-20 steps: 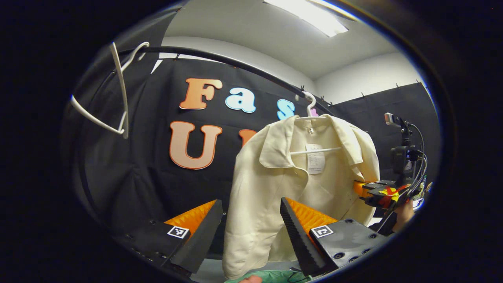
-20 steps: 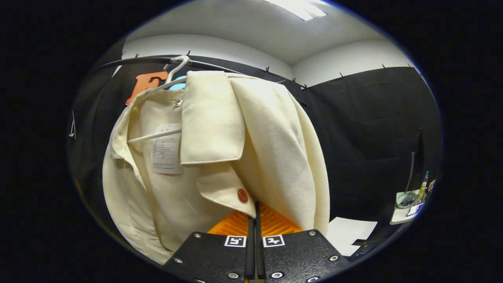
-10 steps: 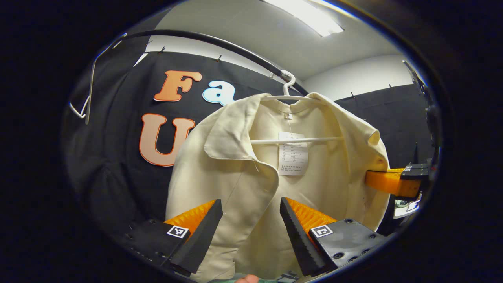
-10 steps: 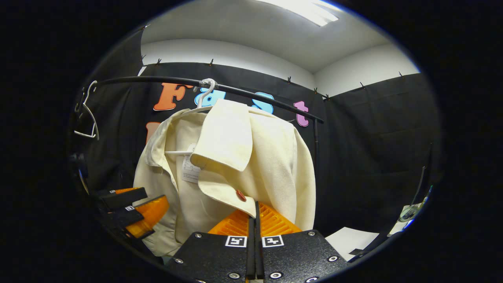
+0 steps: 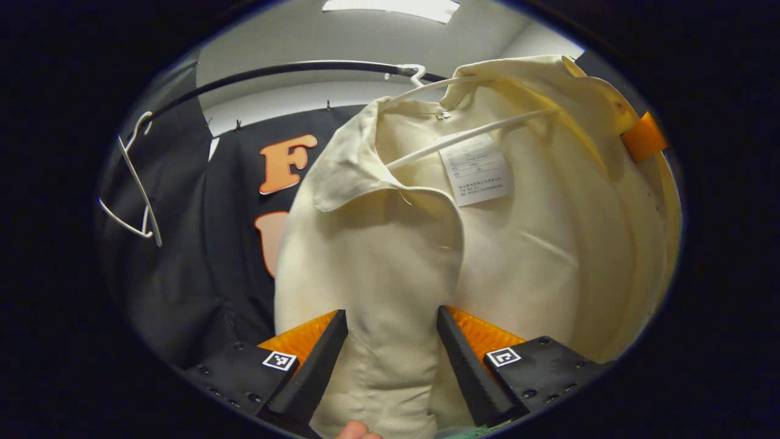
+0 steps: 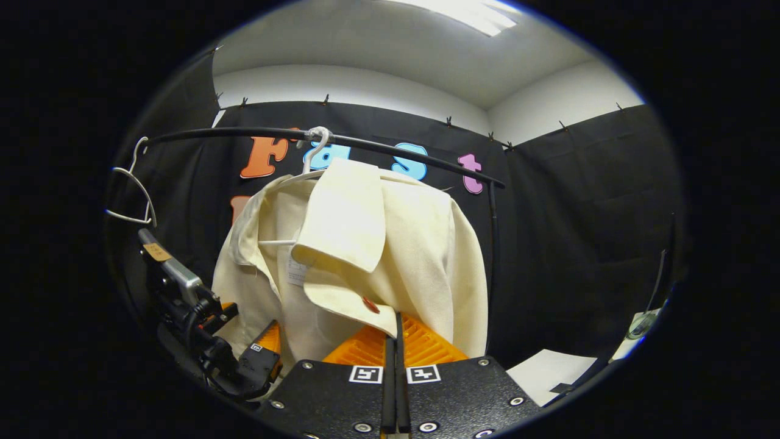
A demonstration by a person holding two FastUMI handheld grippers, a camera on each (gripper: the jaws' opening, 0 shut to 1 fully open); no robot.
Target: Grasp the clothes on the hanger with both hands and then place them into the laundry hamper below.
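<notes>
A cream jacket [image 5: 506, 244] hangs on a white hanger [image 5: 469, 131] from the black rail [image 5: 274, 70]. My left gripper [image 5: 391, 317] is open, and the jacket's left front panel lies between its fingers. In the right gripper view the same jacket [image 6: 414, 244] hangs from the hanger's hook [image 6: 314, 143]. My right gripper [image 6: 396, 318] is shut on the jacket's front edge, just below a red button [image 6: 368, 303]. The right gripper's finger [image 5: 643, 137] shows at the jacket's far right edge in the left gripper view. The left gripper [image 6: 259, 356] shows low on the left in the right gripper view.
An empty white hanger [image 5: 137, 195] dangles at the rail's left end, the same hanger [image 6: 131, 195] in the right gripper view. A rack post [image 6: 490, 244] drops behind the jacket. A white sheet [image 6: 548, 372] lies low right. A green sliver [image 5: 469, 431] shows under the jacket.
My left gripper has moved in close to the jacket, whose front panel now lies between its open fingers. The right gripper stays shut on the jacket's edge.
</notes>
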